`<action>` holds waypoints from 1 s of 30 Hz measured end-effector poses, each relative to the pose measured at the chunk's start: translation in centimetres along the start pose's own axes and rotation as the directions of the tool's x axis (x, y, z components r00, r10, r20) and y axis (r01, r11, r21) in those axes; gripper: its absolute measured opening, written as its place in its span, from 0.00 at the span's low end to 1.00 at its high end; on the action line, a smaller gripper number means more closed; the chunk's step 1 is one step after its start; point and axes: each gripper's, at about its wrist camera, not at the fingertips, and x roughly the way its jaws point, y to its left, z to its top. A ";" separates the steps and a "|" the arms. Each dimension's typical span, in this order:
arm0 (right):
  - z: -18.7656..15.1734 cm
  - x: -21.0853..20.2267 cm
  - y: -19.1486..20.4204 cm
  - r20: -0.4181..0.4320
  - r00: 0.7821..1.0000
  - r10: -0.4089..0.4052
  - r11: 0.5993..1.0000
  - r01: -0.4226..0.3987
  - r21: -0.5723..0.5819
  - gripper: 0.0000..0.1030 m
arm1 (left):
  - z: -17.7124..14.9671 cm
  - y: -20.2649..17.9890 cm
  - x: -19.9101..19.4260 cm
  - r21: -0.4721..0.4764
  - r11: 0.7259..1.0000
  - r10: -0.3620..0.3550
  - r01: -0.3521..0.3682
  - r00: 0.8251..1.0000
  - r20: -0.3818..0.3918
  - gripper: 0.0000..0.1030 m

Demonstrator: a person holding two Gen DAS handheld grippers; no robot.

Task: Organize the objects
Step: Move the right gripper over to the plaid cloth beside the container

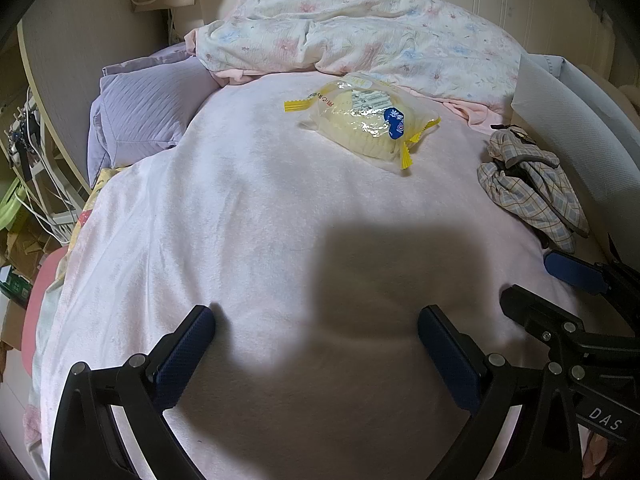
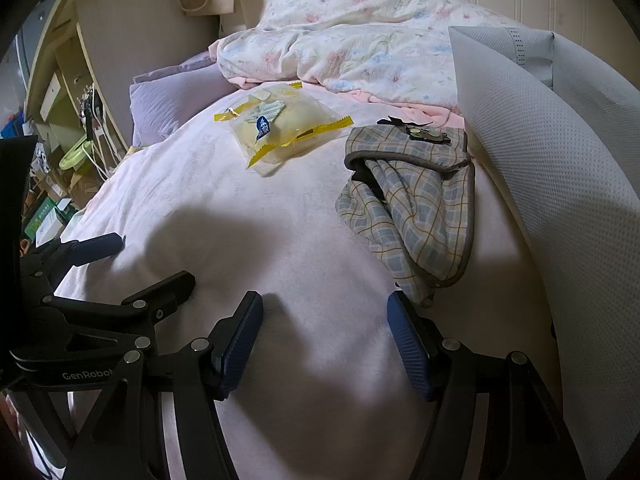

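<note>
A clear, yellow-edged packet of bread [image 1: 366, 124] lies on the pink blanket [image 1: 248, 208] ahead of both grippers; it also shows in the right wrist view [image 2: 280, 130]. A crumpled plaid cloth pouch [image 1: 528, 184] lies to its right, close ahead of my right gripper in the right wrist view [image 2: 416, 196]. My left gripper [image 1: 316, 316] is open and empty, low over the blanket. My right gripper [image 2: 324, 304] is open and empty, just short of the pouch's near edge. Each gripper shows at the edge of the other's view.
A bunched floral quilt [image 1: 352, 28] lies at the back. A lilac pillow [image 1: 140, 120] sits back left. A white-grey bolster [image 2: 560, 184] runs along the right side. Shelves and clutter [image 2: 60, 140] stand left of the bed.
</note>
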 end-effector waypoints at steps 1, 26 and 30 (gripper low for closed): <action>0.0 -0.1 0.0 -0.001 1.000 0.001 1.000 -0.001 0.000 0.63 | 0.0 0.0 0.0 0.000 1.000 0.000 0.000 1.000 0.000 1.00; 0.4 -1.2 -0.3 0.026 1.000 0.017 0.999 -0.018 0.040 0.65 | 0.1 0.0 -0.1 0.003 1.000 -0.003 0.003 1.000 -0.001 1.00; 0.7 -1.7 -1.5 0.048 0.999 0.027 0.996 -0.031 0.085 0.65 | 0.0 -0.4 -0.2 0.017 1.000 0.013 -0.013 1.000 -0.001 1.00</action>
